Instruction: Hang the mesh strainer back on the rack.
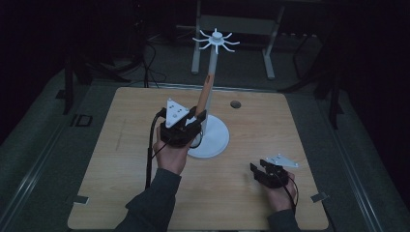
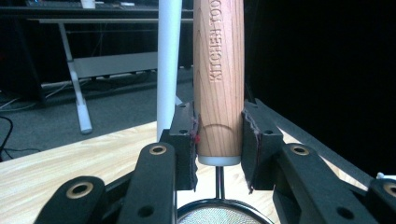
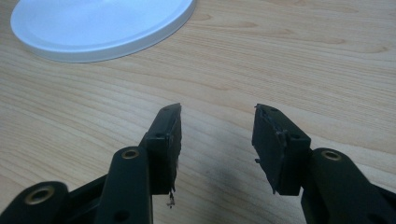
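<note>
Two grippers, left gripper [image 2: 218,140] clamping wooden handle [image 2: 218,79], apparently a strainer's, right gripper [image 3: 217,135] spread, empty.

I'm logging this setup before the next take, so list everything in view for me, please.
wooden-handled strainer: one, light wood handle, metal mesh below; upright, beside the pole.
hanging stand: one, white; round base mid-table, pole with hooked top.
table: one, pale wood.
table hole: one, dark; far side.
frame legs: white, behind table.
left gripper: black, shut on the handle.
right gripper: black, jaws apart, near the table's right edge.
</note>
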